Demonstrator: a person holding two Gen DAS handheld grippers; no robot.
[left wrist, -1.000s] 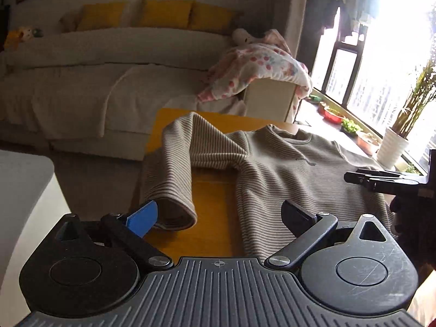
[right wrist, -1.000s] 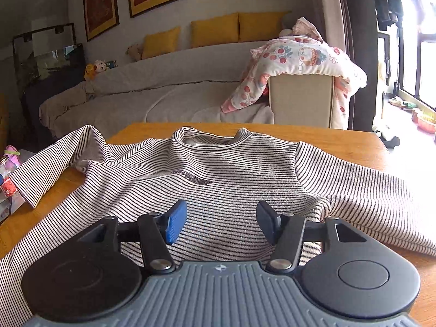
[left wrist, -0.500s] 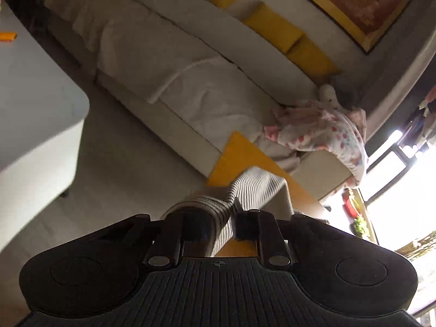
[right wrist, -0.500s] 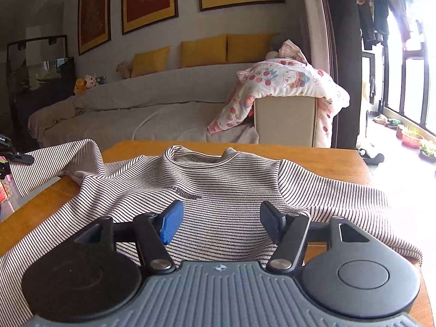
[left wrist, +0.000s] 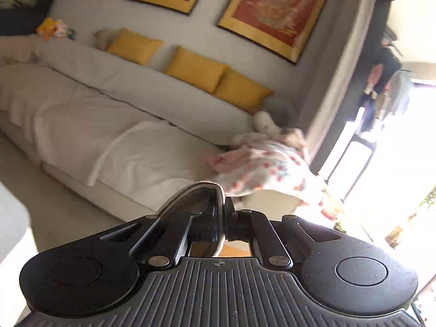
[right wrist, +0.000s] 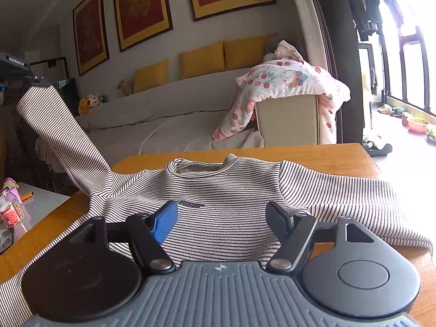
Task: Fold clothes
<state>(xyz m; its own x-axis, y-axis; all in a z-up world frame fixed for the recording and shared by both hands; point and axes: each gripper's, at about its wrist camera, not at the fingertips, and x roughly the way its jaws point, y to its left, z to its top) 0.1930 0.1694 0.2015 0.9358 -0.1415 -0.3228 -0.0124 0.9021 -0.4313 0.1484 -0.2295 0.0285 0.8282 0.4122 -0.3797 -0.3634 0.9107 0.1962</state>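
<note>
The striped sweater [right wrist: 218, 212] lies face up on the wooden table [right wrist: 327, 155], its collar toward the far edge and its body spread across the middle. One sleeve [right wrist: 340, 199] rests flat toward the right edge of the table, its cuff end near the right near corner. The other sleeve [right wrist: 62, 136] is raised off the left side of the table, rising at a slant from the shoulder — its cuff end is up in the air at the left of the right wrist view, well clear of the tabletop.

The left gripper [left wrist: 224, 218] has its fingers pressed together on that sleeve's cuff [left wrist: 201, 193]; the striped cloth bulges out over the fingertips and is pinched between the pads. Behind it, blurred, are the sofa [left wrist: 109, 125] and the floor; only a sliver of the table shows beneath the jaws.

The right gripper [right wrist: 220, 220] hovers low over the sweater's lower body, near the near edge of the table. Its jaws are spread and opening — the blue pad [right wrist: 164, 224] on one side, the black finger [right wrist: 278, 220] on the other, with nothing pinched between them; the cloth lies beneath. Whether the fingertips touch the fabric cannot be told.

Beyond the table's far edge a flowered blanket [right wrist: 283, 87] is draped over the sofa arm.
</note>
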